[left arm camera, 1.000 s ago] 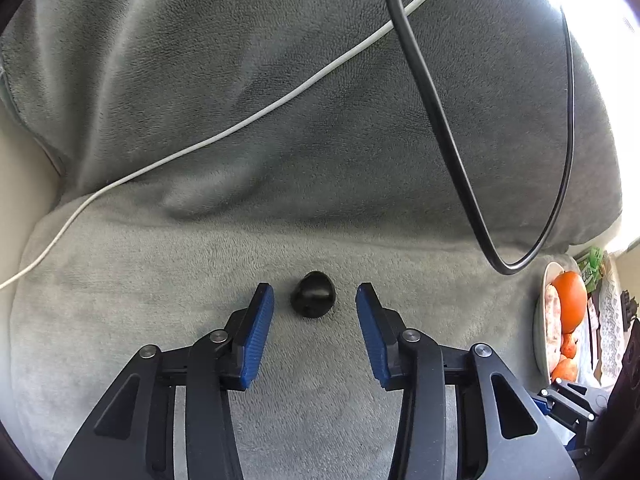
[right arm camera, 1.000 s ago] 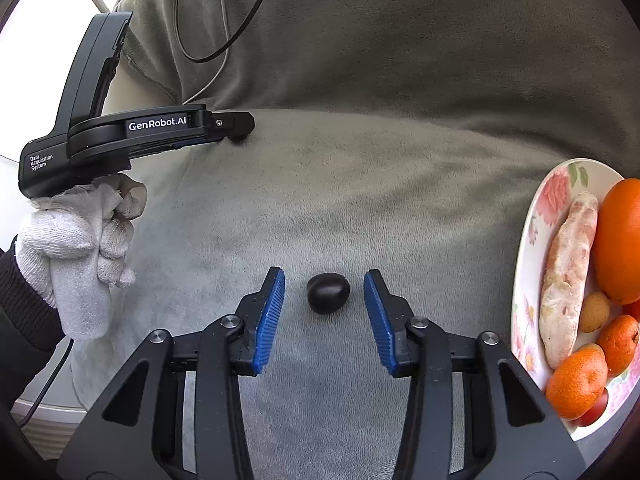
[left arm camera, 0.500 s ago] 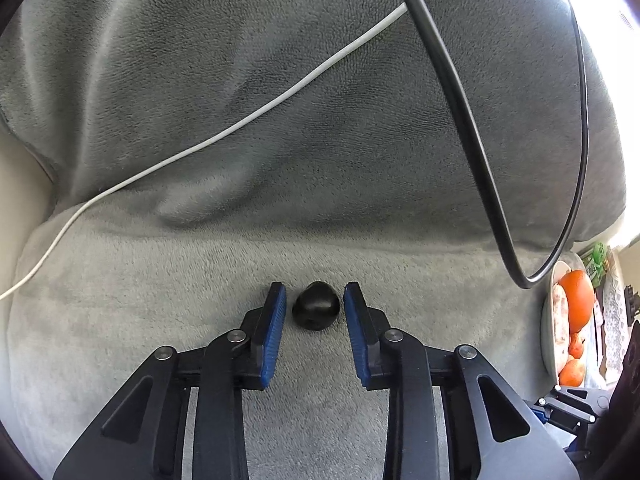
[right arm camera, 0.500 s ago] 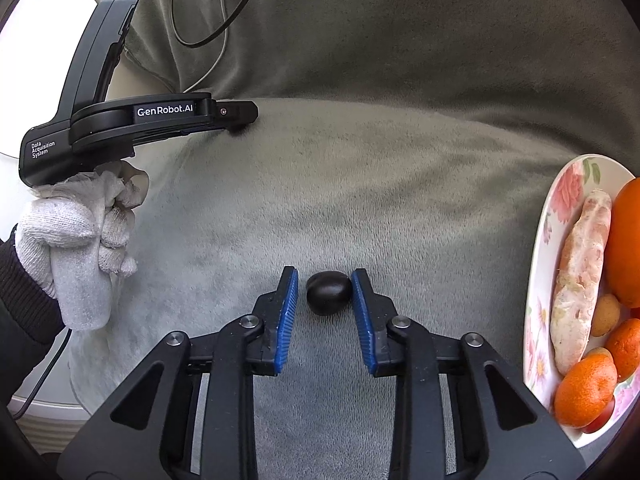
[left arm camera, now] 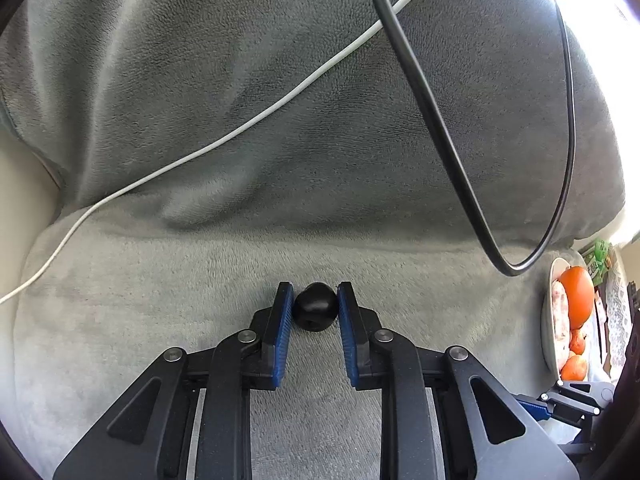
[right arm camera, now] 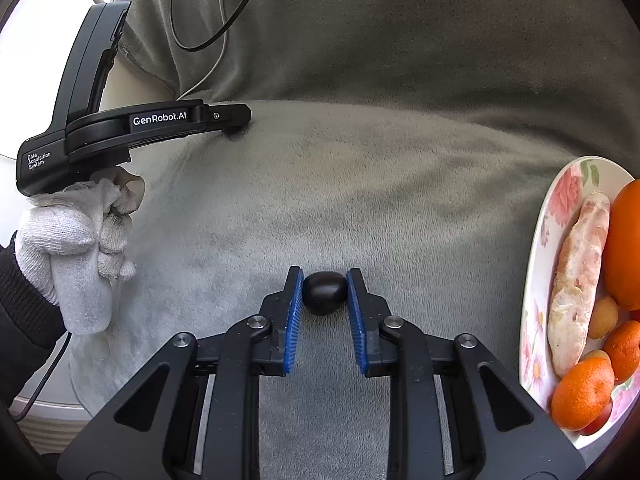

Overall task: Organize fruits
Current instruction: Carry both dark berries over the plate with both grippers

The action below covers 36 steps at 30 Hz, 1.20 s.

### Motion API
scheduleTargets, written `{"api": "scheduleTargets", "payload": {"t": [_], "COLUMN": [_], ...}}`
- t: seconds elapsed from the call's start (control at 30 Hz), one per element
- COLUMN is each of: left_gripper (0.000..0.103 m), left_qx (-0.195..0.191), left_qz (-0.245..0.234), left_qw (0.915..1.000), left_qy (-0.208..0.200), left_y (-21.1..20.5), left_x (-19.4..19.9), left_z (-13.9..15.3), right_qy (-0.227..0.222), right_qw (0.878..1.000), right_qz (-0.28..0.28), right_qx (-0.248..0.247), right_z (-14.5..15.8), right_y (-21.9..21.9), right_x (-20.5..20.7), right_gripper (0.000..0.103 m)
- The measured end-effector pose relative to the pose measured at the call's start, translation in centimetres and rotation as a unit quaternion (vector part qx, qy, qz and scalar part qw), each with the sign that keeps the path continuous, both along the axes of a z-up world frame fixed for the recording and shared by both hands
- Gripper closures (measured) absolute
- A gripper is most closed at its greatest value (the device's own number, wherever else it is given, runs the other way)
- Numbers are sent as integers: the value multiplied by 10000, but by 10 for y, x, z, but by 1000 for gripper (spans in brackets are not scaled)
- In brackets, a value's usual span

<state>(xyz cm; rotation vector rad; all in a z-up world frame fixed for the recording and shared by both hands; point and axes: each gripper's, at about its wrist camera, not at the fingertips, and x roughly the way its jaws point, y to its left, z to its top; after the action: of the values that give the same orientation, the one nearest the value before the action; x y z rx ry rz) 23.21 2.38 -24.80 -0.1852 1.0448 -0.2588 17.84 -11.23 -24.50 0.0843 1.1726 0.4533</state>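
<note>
Two small dark round fruits lie on a grey plush blanket (left arm camera: 360,420). In the left wrist view my left gripper (left arm camera: 315,288) has its jaws closing, and the blue pads (left arm camera: 282,320) press both sides of one dark fruit (left arm camera: 315,309). In the right wrist view my right gripper (right arm camera: 325,276) is likewise closing, its pads touching the other dark fruit (right arm camera: 324,294). A flowered plate (right arm camera: 536,264) at the right holds a large orange (right arm camera: 626,240), tangerines (right arm camera: 582,394) and a pale long piece (right arm camera: 580,276).
A gloved hand (right arm camera: 76,248) holds the left gripper (right arm camera: 236,120) at the left of the right wrist view. A black cable (left arm camera: 440,132) and a white cable (left arm camera: 240,132) run over the blanket's raised back. The plate (left arm camera: 548,320) sits at the blanket's right edge.
Both grippers' jaws have closed from wide apart onto the dark fruits between them. Neither fruit has left the blanket.
</note>
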Motion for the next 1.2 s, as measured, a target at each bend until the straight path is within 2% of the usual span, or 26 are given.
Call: {"api": "scheduleTargets", "payload": {"t": [0.63,1.0,1.2], "left_gripper": [82,82,82], "left_qx": [-21,-41,-69], "left_qz": [-74,-164,-293], "left_qw": [9999,9997,9993], "left_qy": [-94,-173,-239], "left_y": [11,9,-8], "left_x": [-13,-27,-34], "left_z": [11,25,29], "right_qy": [-187,-315,-374], "right_qw": [9998,9992,9984], "right_qz": [-36,-143,-349], "right_qx": [86,183,223], "right_z": [24,48,60], "right_y": [-21,-50,-75], "right_x": [-19,-40,-51], "right_gripper": [80,80,80]}}
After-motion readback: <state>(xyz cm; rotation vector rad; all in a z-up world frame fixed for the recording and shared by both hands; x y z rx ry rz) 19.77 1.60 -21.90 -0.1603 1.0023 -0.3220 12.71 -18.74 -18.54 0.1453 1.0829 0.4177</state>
